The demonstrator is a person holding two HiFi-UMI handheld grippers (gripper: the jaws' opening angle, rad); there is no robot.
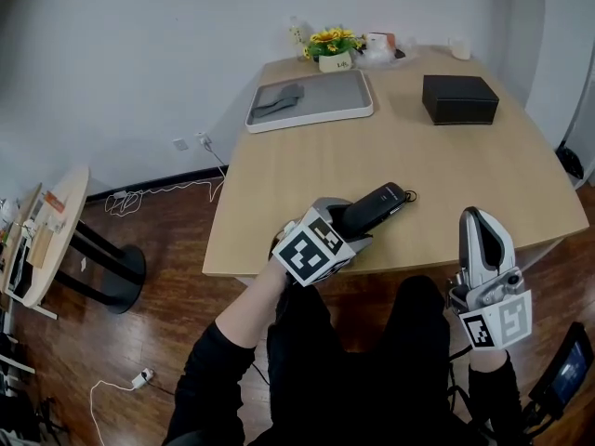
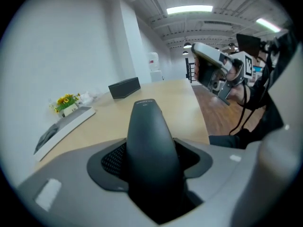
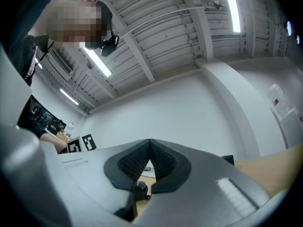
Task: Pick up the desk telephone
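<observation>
In the head view my left gripper point(image 1: 350, 223) is shut on the telephone's black handset point(image 1: 376, 203) near the front edge of the wooden desk point(image 1: 446, 170). The handset points away to the right, and a thin cord point(image 1: 409, 195) shows at its far end. The gripper and hand hide any telephone base. The left gripper view shows the handset point(image 2: 147, 141) wedged between the grey jaws and sticking out over the desk. My right gripper point(image 1: 475, 216) is held off the desk's front right edge, pointing up, shut and empty. Its pads point(image 3: 163, 163) meet with nothing between them.
A grey tray point(image 1: 316, 111) with a grey cloth lies at the desk's far left. A black box point(image 1: 459, 98) stands at the far right, and a flower pot point(image 1: 335, 48) and small items at the far edge. A round side table point(image 1: 48, 235) stands on the floor at left.
</observation>
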